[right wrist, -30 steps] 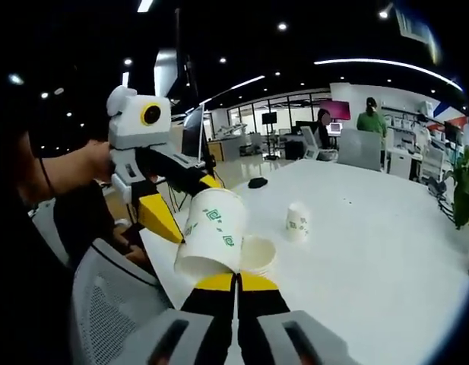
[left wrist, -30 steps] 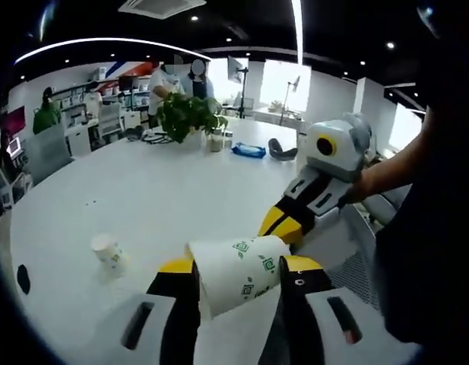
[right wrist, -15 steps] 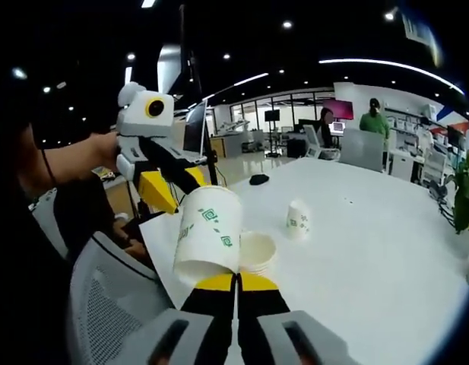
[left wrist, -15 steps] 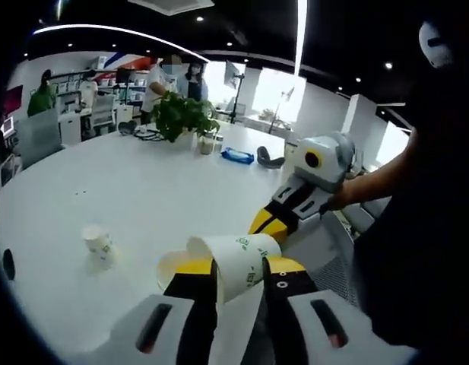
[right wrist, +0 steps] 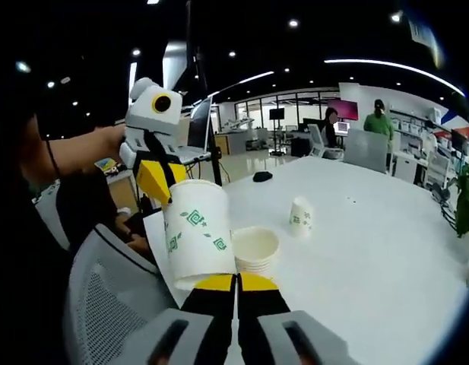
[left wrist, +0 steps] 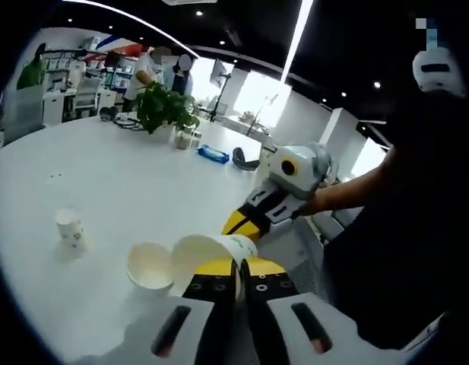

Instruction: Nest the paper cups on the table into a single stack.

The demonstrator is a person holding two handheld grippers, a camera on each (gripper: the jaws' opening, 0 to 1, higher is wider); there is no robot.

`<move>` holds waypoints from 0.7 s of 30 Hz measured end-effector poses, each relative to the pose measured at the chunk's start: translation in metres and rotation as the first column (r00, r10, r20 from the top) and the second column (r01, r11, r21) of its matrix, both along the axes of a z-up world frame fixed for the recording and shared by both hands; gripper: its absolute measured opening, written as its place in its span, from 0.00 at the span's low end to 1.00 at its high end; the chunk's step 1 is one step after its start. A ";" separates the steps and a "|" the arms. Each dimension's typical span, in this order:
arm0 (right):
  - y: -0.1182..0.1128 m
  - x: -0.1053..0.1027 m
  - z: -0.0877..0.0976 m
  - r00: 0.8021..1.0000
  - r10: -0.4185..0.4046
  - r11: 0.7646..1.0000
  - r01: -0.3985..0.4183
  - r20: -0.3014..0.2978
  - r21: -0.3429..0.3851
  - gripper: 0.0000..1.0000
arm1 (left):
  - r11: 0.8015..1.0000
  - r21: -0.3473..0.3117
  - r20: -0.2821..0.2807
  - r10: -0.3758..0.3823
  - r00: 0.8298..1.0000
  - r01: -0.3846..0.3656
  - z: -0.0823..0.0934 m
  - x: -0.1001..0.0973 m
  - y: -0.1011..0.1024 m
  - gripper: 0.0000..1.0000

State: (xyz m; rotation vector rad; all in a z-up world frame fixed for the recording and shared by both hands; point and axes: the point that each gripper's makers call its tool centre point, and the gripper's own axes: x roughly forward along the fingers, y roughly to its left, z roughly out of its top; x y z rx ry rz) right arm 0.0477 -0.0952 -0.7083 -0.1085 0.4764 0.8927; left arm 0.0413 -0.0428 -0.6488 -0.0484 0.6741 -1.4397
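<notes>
A white paper cup with green marks (right wrist: pixel 194 239) hangs mouth-down above the table edge, and my right gripper (right wrist: pixel 236 283) is shut on its rim. In the left gripper view the same cup (left wrist: pixel 207 251) shows its base, with the right gripper (left wrist: pixel 242 222) at its far end. My left gripper (left wrist: pixel 238 268) is shut, its yellow tips against the cup's base edge; I cannot tell if they pinch it. The left gripper (right wrist: pixel 156 186) also shows by the cup's top. An open upright stack of cups (right wrist: pixel 255 247) (left wrist: pixel 149 266) stands on the table. One upside-down cup (right wrist: pixel 299 215) (left wrist: pixel 69 228) stands farther off.
The white table (left wrist: pixel 105 175) runs far back, with a potted plant (left wrist: pixel 162 106), a blue packet (left wrist: pixel 213 153) and a dark object (left wrist: pixel 242 157) at its far side. A grey mesh chair back (right wrist: pixel 105 296) stands at the near table edge. People stand in the background.
My left jaws went from spread wide around the cup to shut at its base. The cup has swung more upright in the right gripper. The left view has shifted, bringing the open stack in.
</notes>
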 end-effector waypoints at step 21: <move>-0.011 0.003 0.001 0.997 -0.056 0.996 0.059 -0.051 0.068 0.14 | 1.000 0.000 0.066 0.003 0.998 -0.003 0.008 0.012 -0.001 0.00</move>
